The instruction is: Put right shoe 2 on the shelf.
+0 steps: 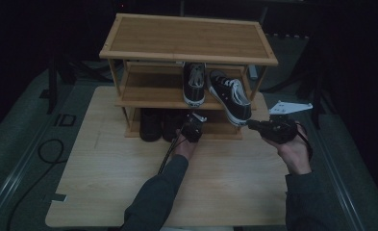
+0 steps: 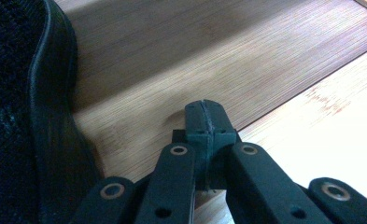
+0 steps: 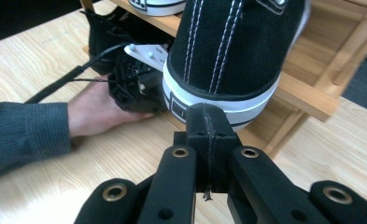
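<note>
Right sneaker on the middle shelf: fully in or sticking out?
Sticking out. The right sneaker sits askew, its heel overhanging the front edge of the middle shelf; the sneaker beside it sits straight.

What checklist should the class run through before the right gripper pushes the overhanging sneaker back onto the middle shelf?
1. Right gripper shut, nothing held: ok.
2. Right gripper at the heel of the overhanging sneaker: ok; whether it touches, cannot tell.
3. Sneaker fully on the middle shelf: not ok, its heel sticks out past the front edge.
4. Second sneaker lies straight on the shelf: ok.
5. Left gripper shut, empty, low at the bottom shelf beside the dark boots: ok.
6. Space behind the sneaker's toe: cannot tell.
</note>
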`<action>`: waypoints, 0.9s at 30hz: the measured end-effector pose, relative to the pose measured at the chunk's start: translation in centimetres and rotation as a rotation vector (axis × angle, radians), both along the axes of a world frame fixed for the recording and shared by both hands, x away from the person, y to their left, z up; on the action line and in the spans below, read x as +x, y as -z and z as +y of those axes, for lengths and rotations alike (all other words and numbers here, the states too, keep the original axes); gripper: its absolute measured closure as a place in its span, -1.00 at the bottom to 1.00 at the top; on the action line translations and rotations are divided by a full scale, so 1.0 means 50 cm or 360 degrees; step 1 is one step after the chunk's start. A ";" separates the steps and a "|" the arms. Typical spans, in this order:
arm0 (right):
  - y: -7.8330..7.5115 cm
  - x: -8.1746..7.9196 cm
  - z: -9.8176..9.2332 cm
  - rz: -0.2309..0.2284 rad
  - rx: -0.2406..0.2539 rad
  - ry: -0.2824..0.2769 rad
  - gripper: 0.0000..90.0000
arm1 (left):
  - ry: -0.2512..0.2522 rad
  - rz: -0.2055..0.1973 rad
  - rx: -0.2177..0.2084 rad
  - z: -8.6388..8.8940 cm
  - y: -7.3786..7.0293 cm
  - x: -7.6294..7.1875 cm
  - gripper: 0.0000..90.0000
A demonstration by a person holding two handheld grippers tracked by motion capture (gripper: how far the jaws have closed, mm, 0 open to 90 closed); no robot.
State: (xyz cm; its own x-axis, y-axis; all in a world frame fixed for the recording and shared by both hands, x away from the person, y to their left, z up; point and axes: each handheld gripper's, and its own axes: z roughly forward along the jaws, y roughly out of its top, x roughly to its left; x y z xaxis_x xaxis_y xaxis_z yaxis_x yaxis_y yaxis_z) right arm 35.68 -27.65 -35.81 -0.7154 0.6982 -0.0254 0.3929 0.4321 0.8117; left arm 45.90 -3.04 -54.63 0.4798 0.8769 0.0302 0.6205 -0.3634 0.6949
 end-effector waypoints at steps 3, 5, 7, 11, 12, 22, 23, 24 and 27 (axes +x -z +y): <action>-0.001 0.001 0.009 -0.0003 0.0024 -0.0014 1.00 | -0.0001 0.0000 -0.0005 -0.001 0.000 0.000 1.00; -0.004 0.003 0.018 -0.0007 0.0028 -0.0027 1.00 | 0.0023 0.0020 0.0068 0.006 -0.004 0.001 1.00; -0.006 0.005 0.029 -0.0006 0.0031 -0.0057 1.00 | 0.0003 0.0004 0.0004 0.000 0.000 0.000 1.00; -0.007 0.010 0.048 -0.0002 0.0046 -0.0096 1.00 | 0.0004 0.0006 0.0018 0.002 -0.001 0.000 1.00; -0.008 0.011 0.050 -0.0002 0.0051 -0.0103 1.00 | 0.0004 0.0005 0.0017 0.002 -0.001 0.000 1.00; -0.009 0.030 0.066 -0.0021 0.0044 -0.0071 1.00 | 0.0006 0.0006 0.0024 0.002 -0.001 0.000 1.00; -0.008 0.032 0.068 -0.0023 0.0042 -0.0063 1.00 | 0.0006 0.0006 0.0024 0.002 -0.001 0.000 1.00; -0.007 0.035 0.069 -0.0014 0.0052 -0.0069 1.00 | 0.0005 0.0007 0.0022 0.002 -0.001 0.000 1.00; -0.004 0.040 0.076 -0.0004 0.0066 -0.0081 1.00 | 0.0006 0.0007 0.0023 0.002 -0.001 0.000 1.00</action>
State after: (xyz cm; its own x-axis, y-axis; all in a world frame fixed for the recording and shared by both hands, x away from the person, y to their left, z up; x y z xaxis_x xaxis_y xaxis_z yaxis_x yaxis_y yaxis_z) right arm 37.66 -23.87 -35.61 -0.7499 0.6615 0.0011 0.3694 0.4174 0.8302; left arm 45.91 -2.92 -54.57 0.4834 0.8744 0.0406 0.6220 -0.3757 0.6870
